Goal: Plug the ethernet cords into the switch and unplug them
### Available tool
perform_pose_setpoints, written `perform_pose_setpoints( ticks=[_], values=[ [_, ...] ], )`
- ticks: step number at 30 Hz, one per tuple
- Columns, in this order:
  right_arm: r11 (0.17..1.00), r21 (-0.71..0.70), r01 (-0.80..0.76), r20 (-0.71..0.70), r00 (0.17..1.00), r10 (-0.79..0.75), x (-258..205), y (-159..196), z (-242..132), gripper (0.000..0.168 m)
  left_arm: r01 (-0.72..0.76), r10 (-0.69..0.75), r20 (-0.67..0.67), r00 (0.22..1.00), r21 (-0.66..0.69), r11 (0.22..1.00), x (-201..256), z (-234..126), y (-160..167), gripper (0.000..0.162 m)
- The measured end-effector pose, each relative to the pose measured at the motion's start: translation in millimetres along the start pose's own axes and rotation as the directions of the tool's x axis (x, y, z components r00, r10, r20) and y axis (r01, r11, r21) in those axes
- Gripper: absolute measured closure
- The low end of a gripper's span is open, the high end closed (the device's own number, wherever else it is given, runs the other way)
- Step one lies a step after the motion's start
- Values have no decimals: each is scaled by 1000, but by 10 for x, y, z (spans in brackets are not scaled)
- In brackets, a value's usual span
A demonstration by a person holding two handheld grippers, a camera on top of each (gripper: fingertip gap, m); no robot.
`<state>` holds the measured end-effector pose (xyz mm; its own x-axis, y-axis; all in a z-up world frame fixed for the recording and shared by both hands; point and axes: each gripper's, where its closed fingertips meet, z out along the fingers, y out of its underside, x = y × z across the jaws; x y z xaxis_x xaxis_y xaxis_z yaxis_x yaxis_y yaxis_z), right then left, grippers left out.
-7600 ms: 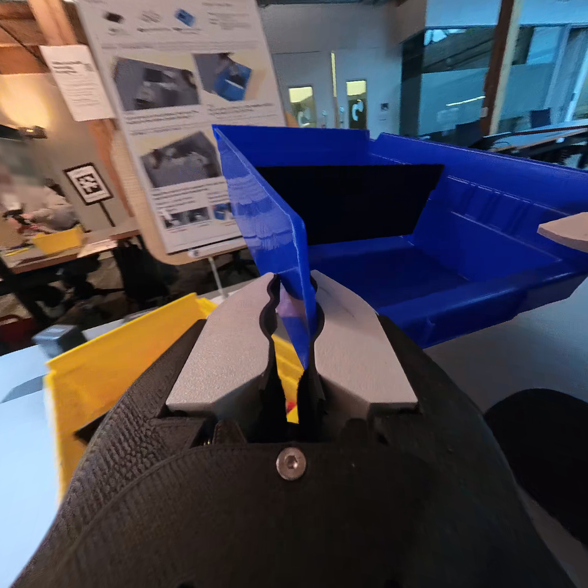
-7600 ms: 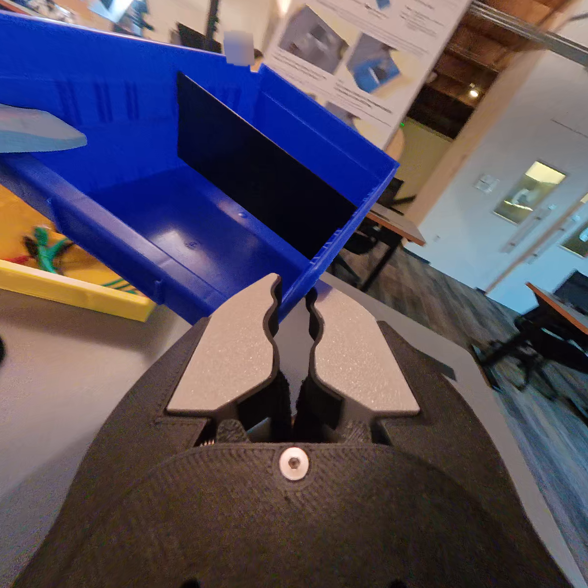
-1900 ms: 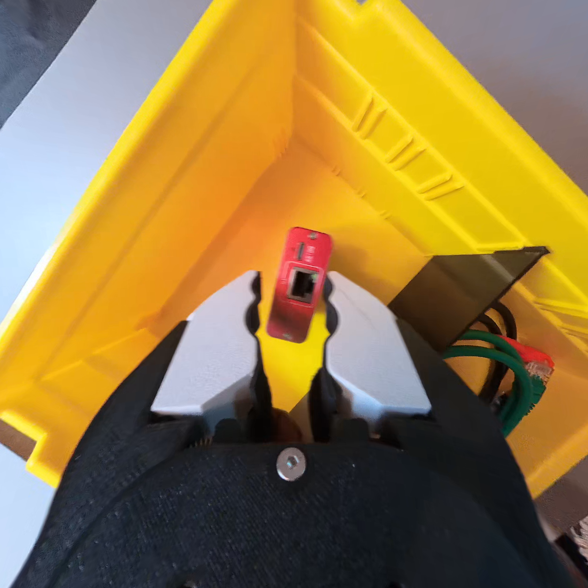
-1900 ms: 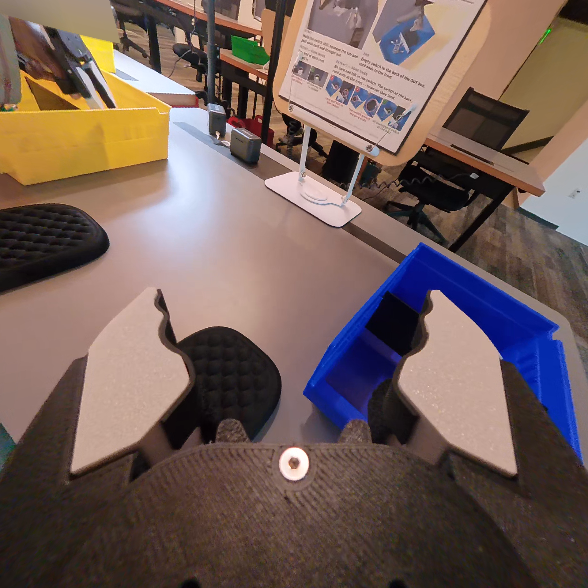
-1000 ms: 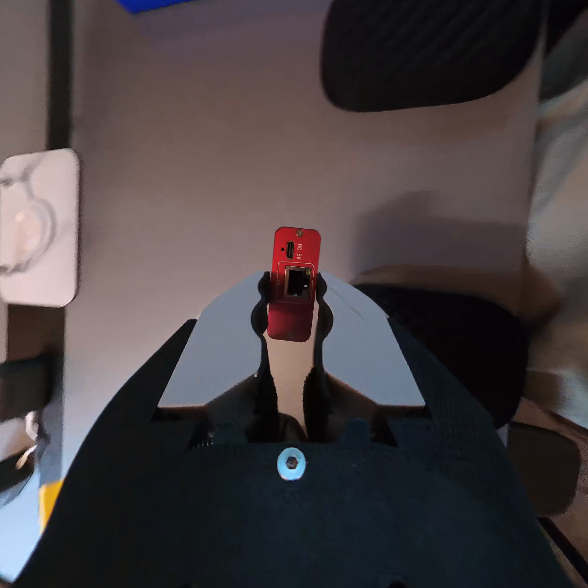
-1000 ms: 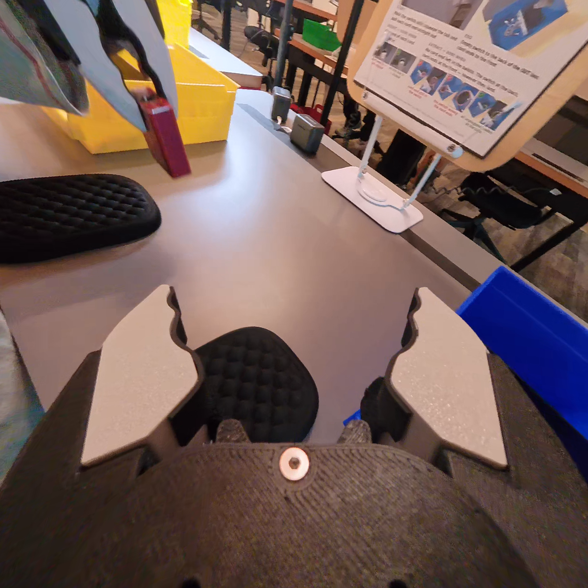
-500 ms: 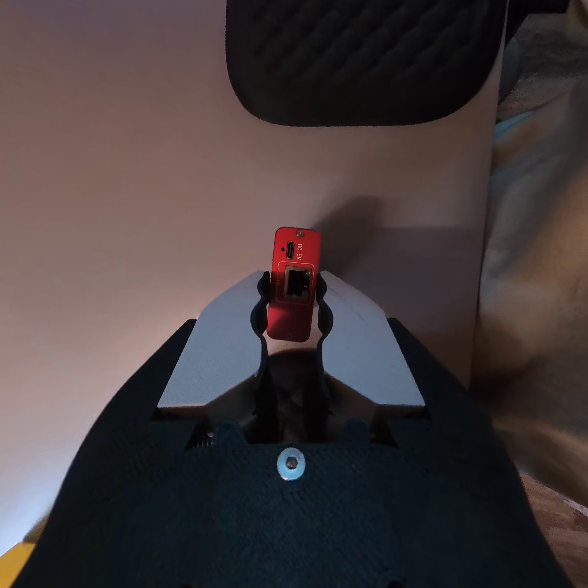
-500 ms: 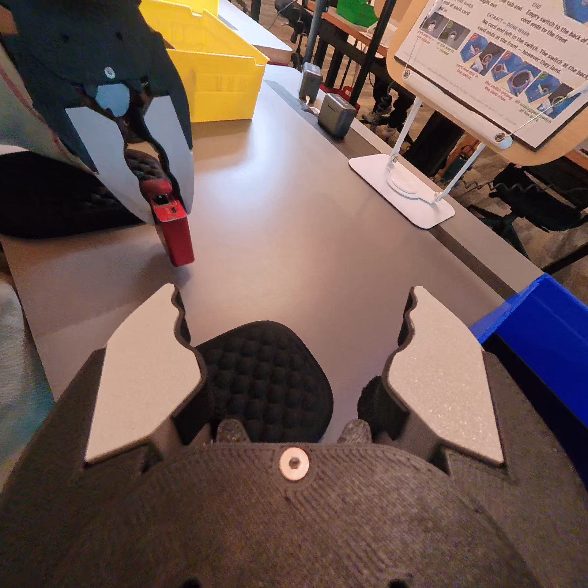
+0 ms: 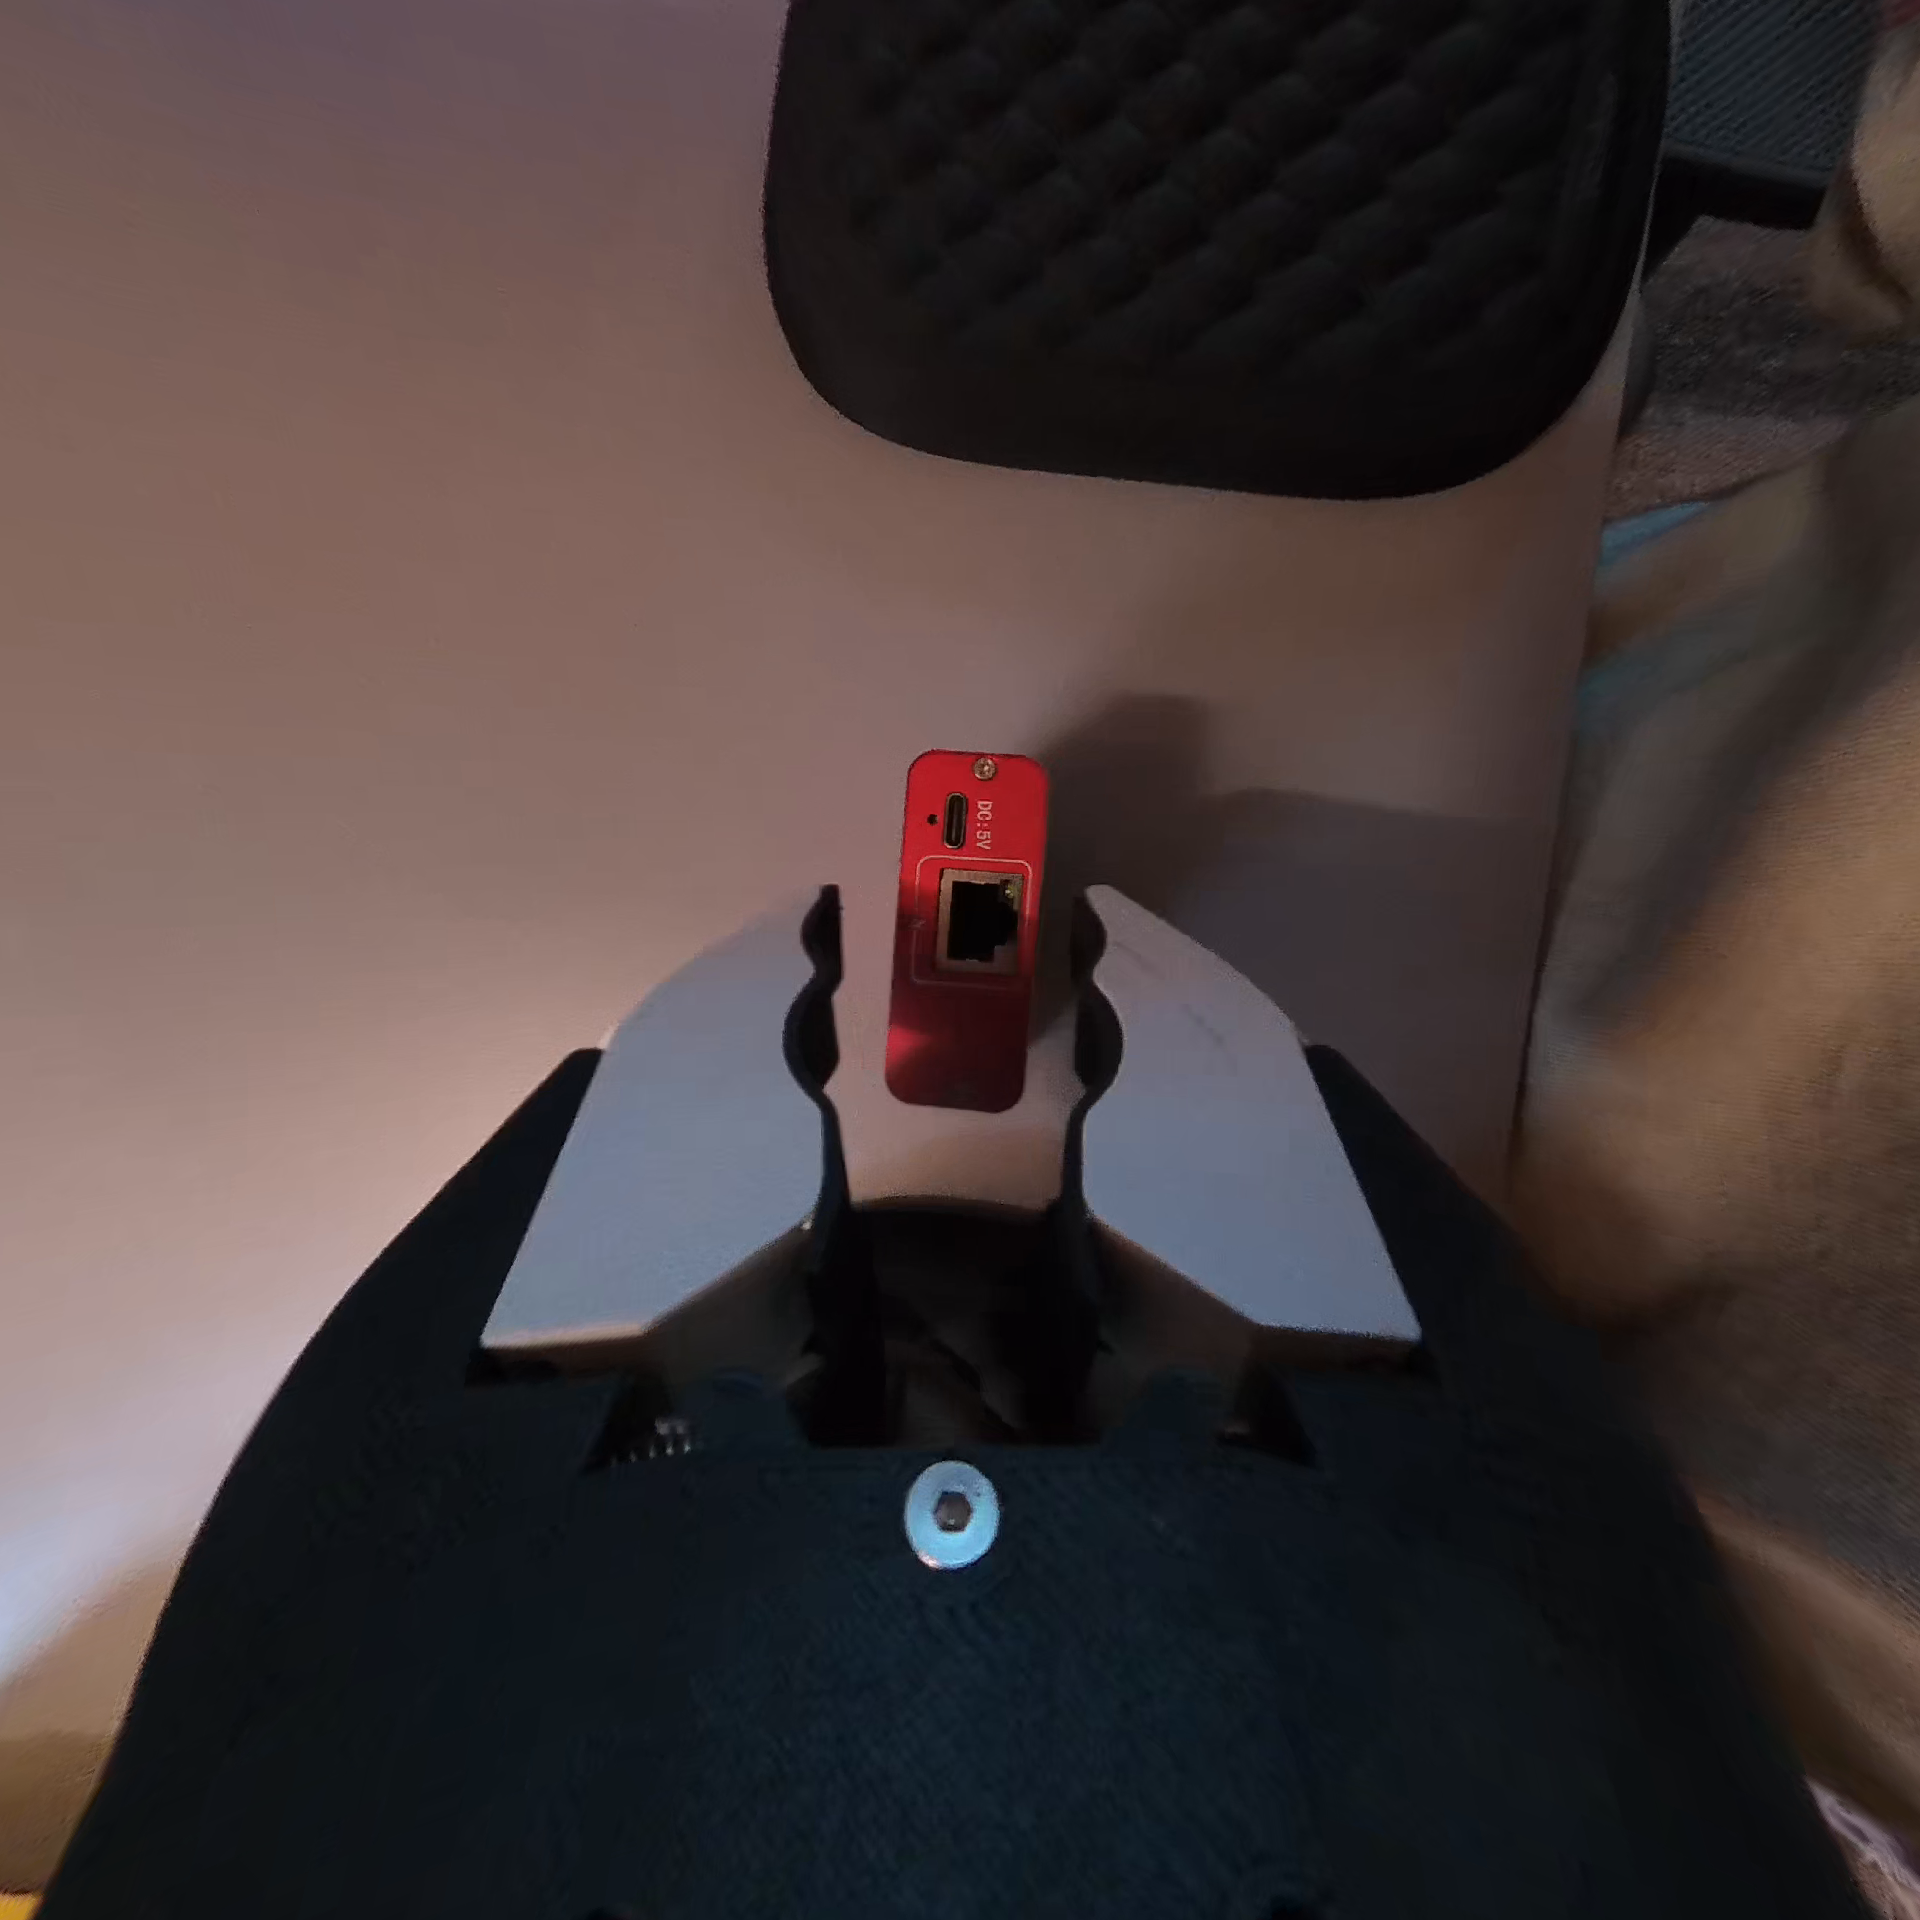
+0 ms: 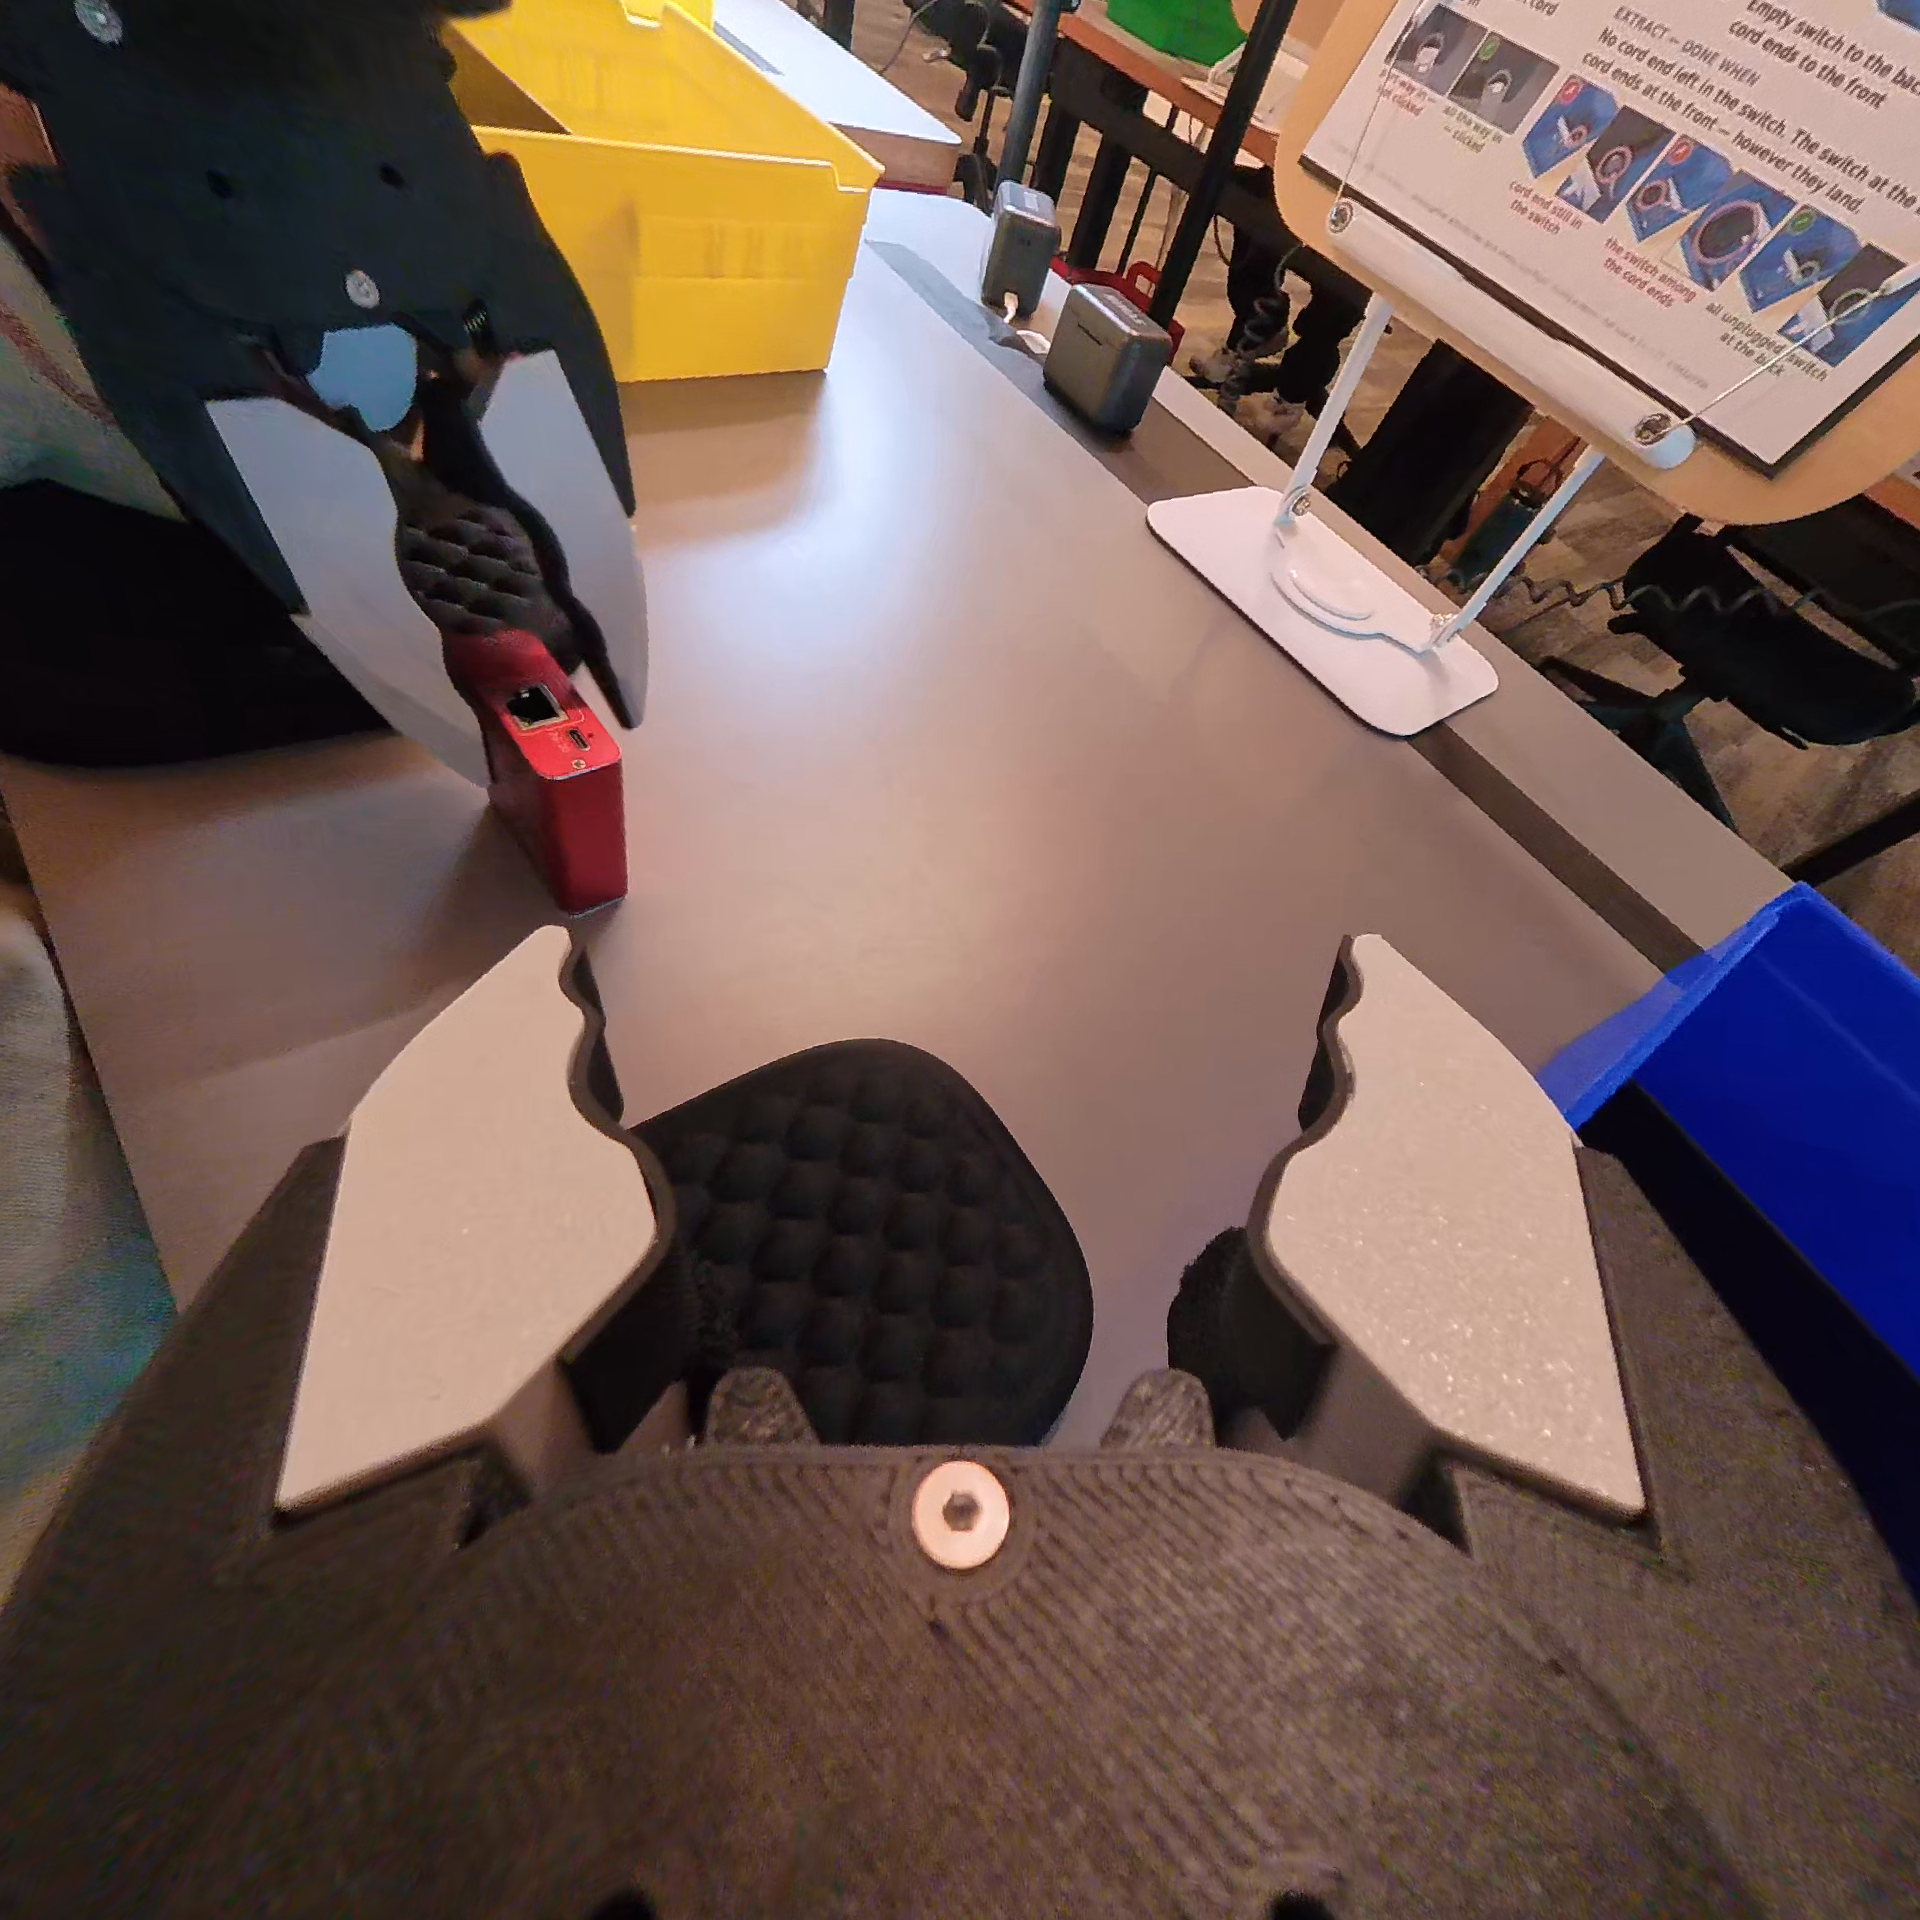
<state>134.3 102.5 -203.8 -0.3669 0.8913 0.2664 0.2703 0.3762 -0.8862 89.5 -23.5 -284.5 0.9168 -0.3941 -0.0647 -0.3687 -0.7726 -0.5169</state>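
Switch (image 9: pixel 961 930): red, standing on end on grey table (image 10: pixel 935 644)
Left gripper (image 9: pixel 956 904): slightly parted around switch — small gaps each side
Right gripper (image 10: pixel 961 997): wide apart — empty

Left downward, right level; shared switch (image 9: pixel 966 930)

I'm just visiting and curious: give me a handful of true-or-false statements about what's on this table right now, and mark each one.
1. The red switch stands on end on the grey table. True.
2. The left gripper is clamped tight on the switch. False: its jaws stand apart with a gap on each side of the switch.
3. A cord is plugged into the switch's upward-facing port. False: that port is empty.
4. The right gripper is open and holds nothing. True.
5. The blue bin is stacked on the yellow bin. False: they sit apart, yellow at the far left of the right wrist view, blue at the right edge.
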Motion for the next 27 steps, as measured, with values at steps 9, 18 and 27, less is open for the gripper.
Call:
perform_pose_setpoints(
  ticks=[9, 18, 27],
  values=[
    [1000, -1, -8, 5, 1000, 8, 5, 28, 23, 39, 168, -277, 221, 935, 412, 896, -384, -823, 12, 92],
    [1000, -15, -8, 35, 999, 9, -60, 60, 131, 39, 407, -657, 511, 555, 521, 750, -902, -2049, 1526, 93],
    [999, -37, 14, 37, 999, -13, -88, 44, 152, 39, 643, -734, 515, 443, 389, 660, -1115, -1934, 2537, 119]
  ],
)
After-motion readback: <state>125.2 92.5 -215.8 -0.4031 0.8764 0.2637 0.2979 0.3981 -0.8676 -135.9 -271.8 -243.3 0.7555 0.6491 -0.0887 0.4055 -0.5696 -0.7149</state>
